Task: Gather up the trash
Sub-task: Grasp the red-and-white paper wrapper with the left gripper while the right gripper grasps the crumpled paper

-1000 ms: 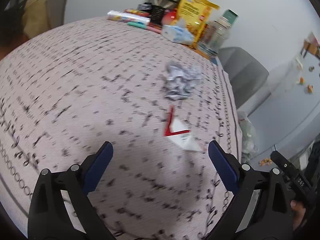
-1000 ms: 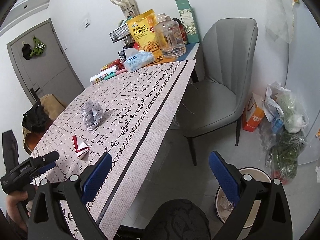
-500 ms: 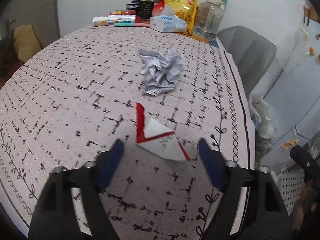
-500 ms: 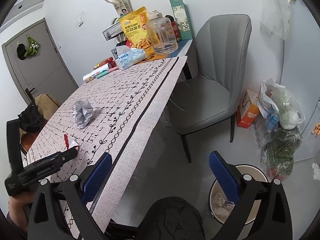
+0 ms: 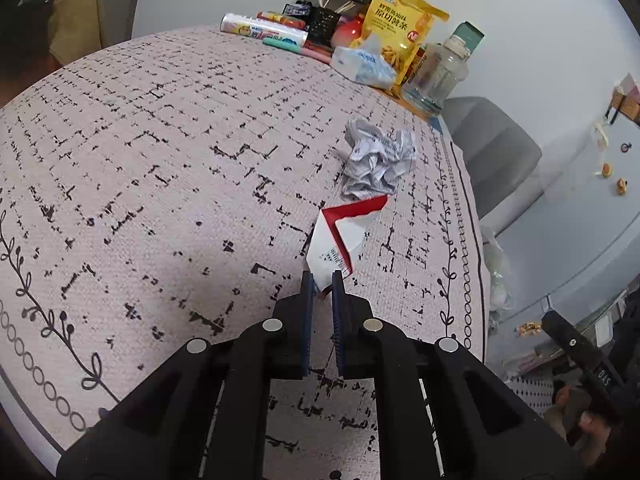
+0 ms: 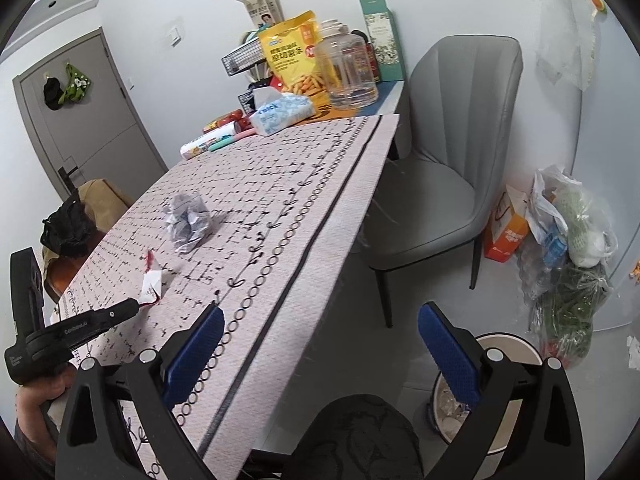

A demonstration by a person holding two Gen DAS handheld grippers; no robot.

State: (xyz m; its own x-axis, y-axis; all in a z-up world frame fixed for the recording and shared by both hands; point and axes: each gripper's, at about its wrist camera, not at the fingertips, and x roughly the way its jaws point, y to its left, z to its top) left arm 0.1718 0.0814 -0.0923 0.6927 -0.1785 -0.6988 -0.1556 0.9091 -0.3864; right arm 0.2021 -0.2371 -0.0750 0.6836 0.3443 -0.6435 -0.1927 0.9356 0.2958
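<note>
- Our left gripper [image 5: 320, 284] is pinched tight on the near corner of the red and white paper scrap [image 5: 340, 236].
- The scrap sticks out straight ahead of the blue pads [image 5: 307, 288]. Its long side points away from us, toward the crumpled paper ball [image 5: 376, 162].
- We cannot tell if the scrap is lifted off the tablecloth [image 5: 160, 184] or still rests on it.
- The paper ball sits just past the scrap, a bit to the right, and the two are close together.
- Our right gripper [image 6: 320, 350] is wide open and holds nothing. It hangs off the table's edge, over the floor.
- The trash bin [image 6: 504, 344] is on the floor under the right gripper, beside the grey chair [image 6: 452, 176].
- From the right wrist view the scrap [image 6: 151, 280] is far over on the left, at the tip of the left gripper [image 6: 134, 307]. So the left one is much nearer to it.
- We think the next move is to carry the scrap to the right, past the table's edge, and over the bin.
- The scrap is thin and held only by a corner, so we think it could slip or flop.
- The paper ball [image 6: 188, 222] has yet to be picked up.
</note>
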